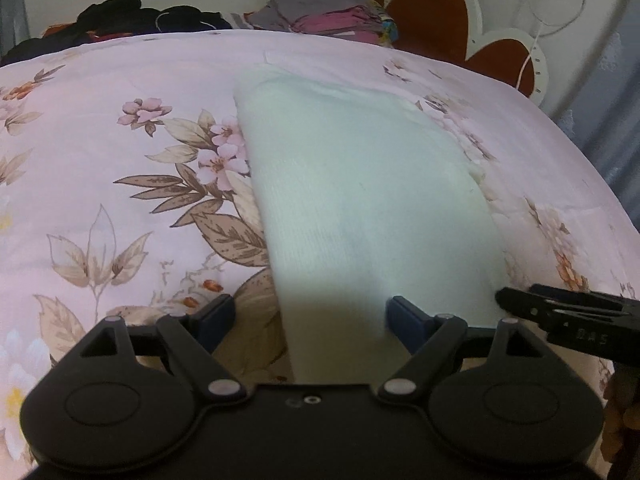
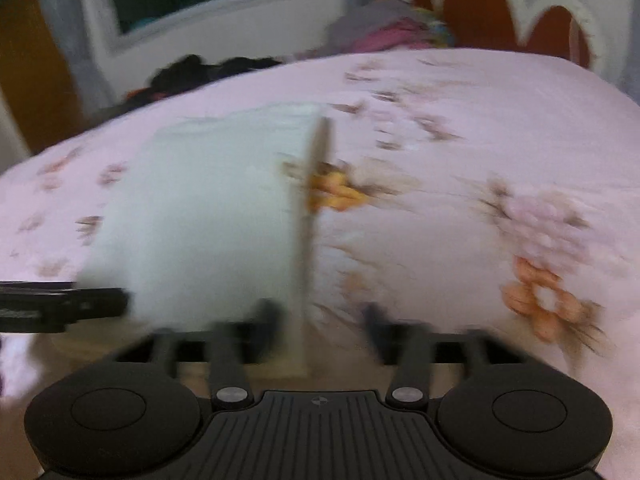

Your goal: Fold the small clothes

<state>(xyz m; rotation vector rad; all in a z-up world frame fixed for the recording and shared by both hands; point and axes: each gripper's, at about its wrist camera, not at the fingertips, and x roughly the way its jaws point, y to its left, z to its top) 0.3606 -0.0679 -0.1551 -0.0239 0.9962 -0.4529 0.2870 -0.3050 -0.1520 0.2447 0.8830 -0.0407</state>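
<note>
Bed: my floral pink quilt (image 1: 120, 152) fills most of both views, its far edge curving across the top of each frame.
Cloth: a small white cloth (image 1: 360, 200) lies flat on the quilt, centre of the left wrist view, left of centre in the right wrist view (image 2: 200, 220). One edge shows as a brown line down the middle of the right view, though that view is blurred.
Stack: folded clothes (image 1: 328, 12) in grey and pink sit beyond the quilt's far edge, upper centre of the left view.
Dark heap: black clothing (image 1: 132, 16) lies at upper left of the left view, also past the quilt.
Headboard: brown hearts with white rims (image 1: 432, 12), upper right.
In the way: nothing lies on the cloth.
Left claw (image 1: 310, 322): spread wide, holding nothing. Its right finger (image 1: 408, 320) sits over the near end of the cloth, its left finger over the quilt beside it.
Right claw (image 2: 320, 328): spread apart, nothing between the fingers. Its left finger overlaps the cloth's near corner; through the blur I cannot tell whether it touches.
Each other: my right claw pokes in at the lower right of the left view, its tip by the cloth's near right corner.
</note>
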